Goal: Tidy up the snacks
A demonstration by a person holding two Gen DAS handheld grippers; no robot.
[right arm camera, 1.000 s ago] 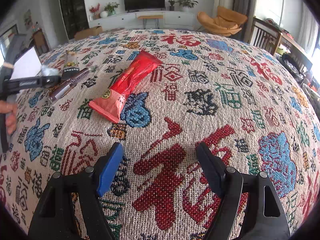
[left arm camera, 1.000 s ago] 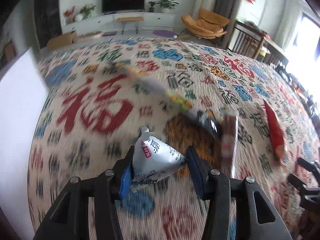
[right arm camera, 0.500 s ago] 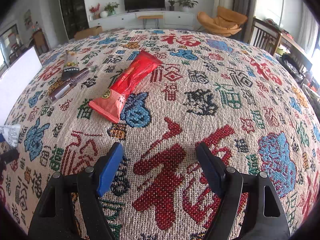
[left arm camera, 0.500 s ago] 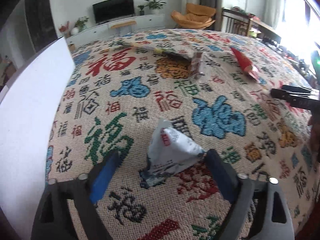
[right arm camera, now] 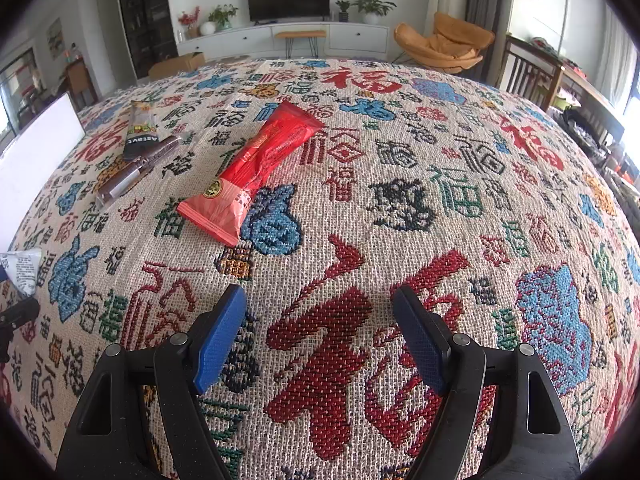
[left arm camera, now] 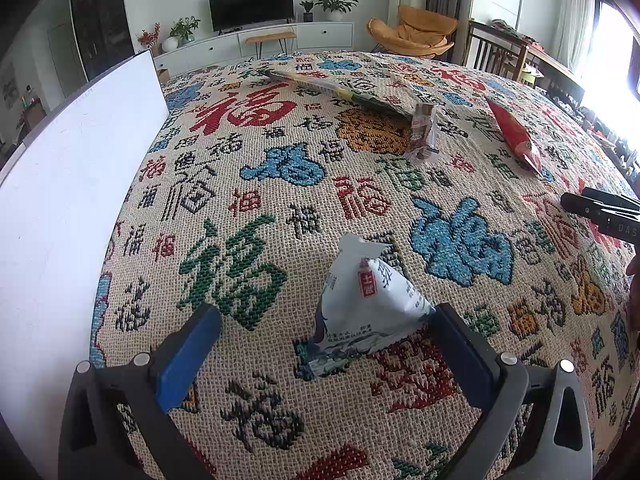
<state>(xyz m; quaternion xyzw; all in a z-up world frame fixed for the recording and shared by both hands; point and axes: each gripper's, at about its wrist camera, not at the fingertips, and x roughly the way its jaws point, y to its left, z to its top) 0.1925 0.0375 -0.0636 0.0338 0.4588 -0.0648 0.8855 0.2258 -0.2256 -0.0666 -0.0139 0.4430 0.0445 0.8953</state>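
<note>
Left wrist view
Left gripper (left arm camera: pixel 326 342): fingers spread wide, holding nothing; blue pad (left arm camera: pixel 188 354) on one finger, dark pad on the other.
White snack pouch (left arm camera: pixel 366 300): a pyramid-shaped packet with a red label, standing on the patterned cloth (left arm camera: pixel 256 184) between the two fingers. It lies closer to the right finger; whether it touches that finger cannot be told.
White board (left arm camera: pixel 76 184): runs along the left edge of the cloth, well apart from the pouch.
Long dark snack bar (left arm camera: pixel 332 90): lies flat at the far side of the cloth.
Brown snack stick (left arm camera: pixel 422 132): just beside the near end of the long bar, far beyond the pouch.
Red snack packet (left arm camera: pixel 516 136): flat on the cloth to the far right.
Right gripper: only a black finger tip (left arm camera: pixel 600 212) shows at the right edge.

Right wrist view
Right gripper (right arm camera: pixel 320 340): fingers spread apart with nothing between them, only cloth (right arm camera: pixel 400 184) showing in the gap.
Red snack packet (right arm camera: pixel 256 168): lies diagonally on the cloth ahead and to the left, apart from the fingers.
Long dark snack bar (right arm camera: pixel 142 130): farther left, flat on the cloth.
Brown snack stick (right arm camera: pixel 136 172): beside the dark bar's near end, touching or overlapping it.
White snack pouch (right arm camera: pixel 22 270): partly visible at the left edge.
White board (right arm camera: pixel 36 152): at the far left edge of the cloth.
Room: television and orange chair beyond the table.
</note>
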